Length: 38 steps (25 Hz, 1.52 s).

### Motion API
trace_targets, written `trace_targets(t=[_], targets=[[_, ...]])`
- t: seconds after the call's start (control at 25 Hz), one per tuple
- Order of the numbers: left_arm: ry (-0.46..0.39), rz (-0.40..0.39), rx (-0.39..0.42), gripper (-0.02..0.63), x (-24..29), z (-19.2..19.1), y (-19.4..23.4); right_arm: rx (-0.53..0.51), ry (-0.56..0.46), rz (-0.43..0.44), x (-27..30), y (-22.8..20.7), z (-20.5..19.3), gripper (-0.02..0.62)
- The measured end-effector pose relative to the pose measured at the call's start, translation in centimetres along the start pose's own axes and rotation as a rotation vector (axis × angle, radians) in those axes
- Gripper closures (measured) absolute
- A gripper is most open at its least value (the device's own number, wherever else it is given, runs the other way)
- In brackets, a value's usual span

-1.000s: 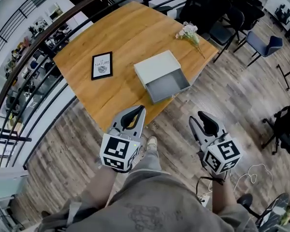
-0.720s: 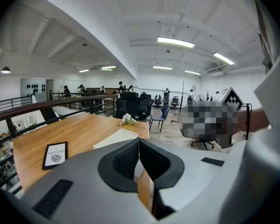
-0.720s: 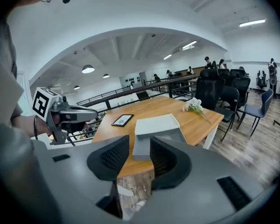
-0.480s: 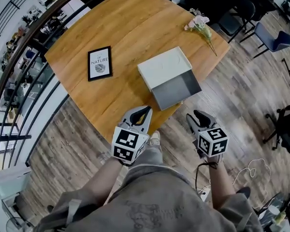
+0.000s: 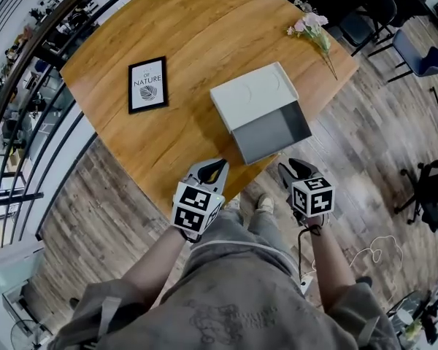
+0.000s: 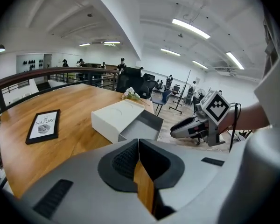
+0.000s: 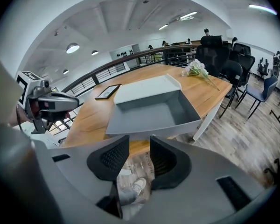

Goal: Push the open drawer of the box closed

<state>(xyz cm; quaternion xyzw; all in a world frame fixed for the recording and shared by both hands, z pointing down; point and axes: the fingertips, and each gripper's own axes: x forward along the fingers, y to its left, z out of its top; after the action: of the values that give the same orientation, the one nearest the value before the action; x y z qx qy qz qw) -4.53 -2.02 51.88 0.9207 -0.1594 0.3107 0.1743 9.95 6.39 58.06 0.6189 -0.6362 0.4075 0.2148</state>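
Head view: white rectangular box (image 5: 252,95) on light wooden table (image 5: 190,28), its grey drawer (image 5: 274,131) pulled out twd near edge. Left gripper (image 5: 216,166) & right gripper (image 5: 292,168) sit near, not touching it.
Left gripper view — jaws together, empty.
Right gripper view — jaws slightly apart, nothing btwn; drawer front just ahead.

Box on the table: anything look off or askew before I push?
Only the drawer: it stands pulled out of the white box and seems to overhang the near edge of the table. Nothing looks spilled or damaged; the framed print and flowers lie flat.
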Motion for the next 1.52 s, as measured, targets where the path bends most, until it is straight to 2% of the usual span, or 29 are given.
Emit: trace_targets(t=[0.16, 0.44, 0.76, 0.84, 0.96, 1.2, 1.4, 1.52], targets=[[0.031, 0.025, -0.038, 0.586, 0.6, -1.4, 0.5, 0.0, 0.042, 0.012, 1.7, -0.9, -0.9, 0.442], [0.07, 0.125, -0.138, 0.586, 1.8, -3.0, 1.3, -0.051, 0.123, 0.074, 4.3, -1.9, -1.5, 0.442], [0.098, 0.243, -0.297, 0.586, 3.0, -4.3, 1.4, -0.11, 0.23, 0.15, 6.9, -2.9, -2.1, 0.446], [0.101, 0.273, -0.331, 0.586, 3.1, -4.5, 1.5, -0.113, 0.257, 0.175, 7.3, -3.1, -2.1, 0.476], [0.097, 0.319, -0.375, 0.586, 3.0, -4.8, 1.8, -0.114, 0.295, 0.226, 7.3, -3.2, -2.1, 0.482], [0.101, 0.396, -0.441, 0.586, 2.8, -5.3, 2.2, -0.138, 0.379, 0.321, 7.4, -2.7, -2.4, 0.493], [0.088, 0.444, -0.472, 0.586, 2.2, -5.4, 2.5, -0.15, 0.407, 0.33, 7.4, -2.7, -2.4, 0.508], [0.086, 0.456, -0.478, 0.586, 1.8, -5.5, 2.5, -0.182, 0.391, 0.315, 7.4, -2.8, -1.7, 0.509]])
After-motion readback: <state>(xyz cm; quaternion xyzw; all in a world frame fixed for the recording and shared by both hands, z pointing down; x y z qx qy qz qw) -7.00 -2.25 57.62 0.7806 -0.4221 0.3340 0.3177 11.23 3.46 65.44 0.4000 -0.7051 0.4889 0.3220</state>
